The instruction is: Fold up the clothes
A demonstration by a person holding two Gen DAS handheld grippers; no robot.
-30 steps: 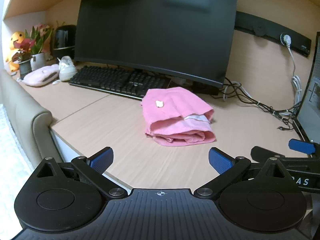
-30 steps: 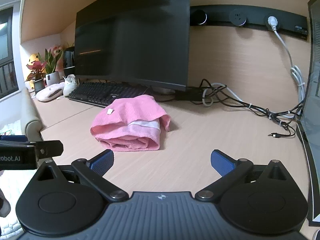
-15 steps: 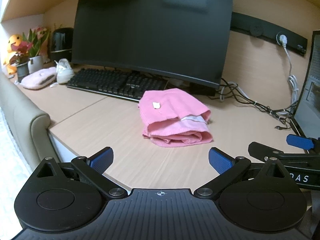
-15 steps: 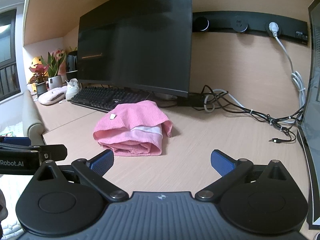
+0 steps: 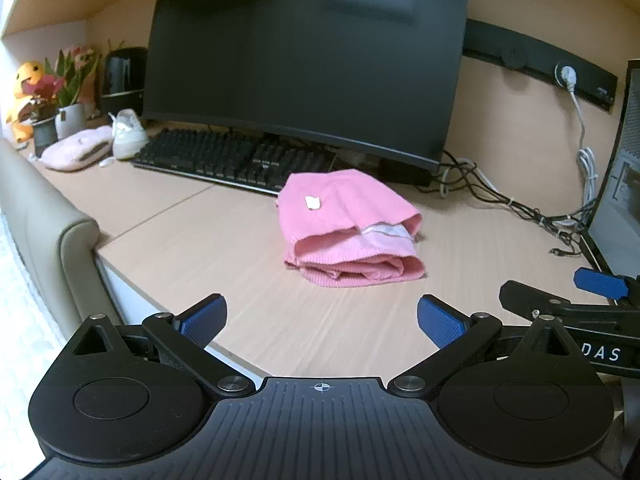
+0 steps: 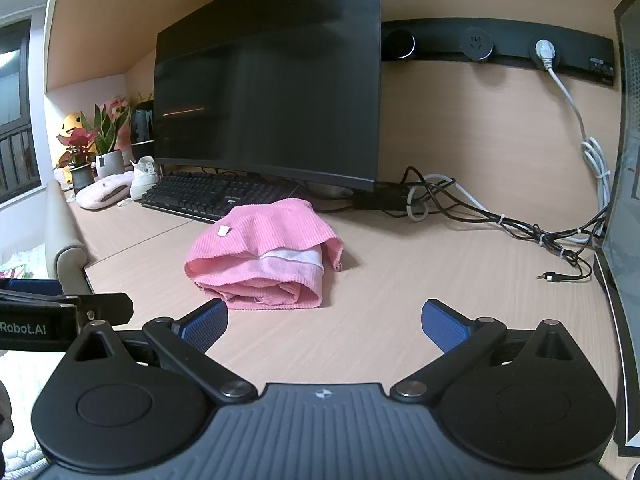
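The pink garment lies folded into a compact bundle on the wooden counter, just in front of the black keyboard and the large dark monitor; a small white label shows on its top layer and a pale lining band shows at the open edge. Neither tool touches it. The left tongs hover over the near counter edge with the 2 blue pads wide apart and nothing between them. The right tongs hover likewise, pads spread wide and empty, with the bundle just beyond the left pad in the right wrist view. Each tool shows at the side of the other's view. Containers: 2 plant pots stand at the far left end of the counter, a dark pot holding a red-leaved plant and a pale pot holding green leaves and pink flowers. A yellow plush toy sits behind them. A pink slipper-like item and a small white shoe lie beside the keyboard. A tangle of cables runs along the back of the counter to the right, and a white cord rises to a plug in the black wall rail.
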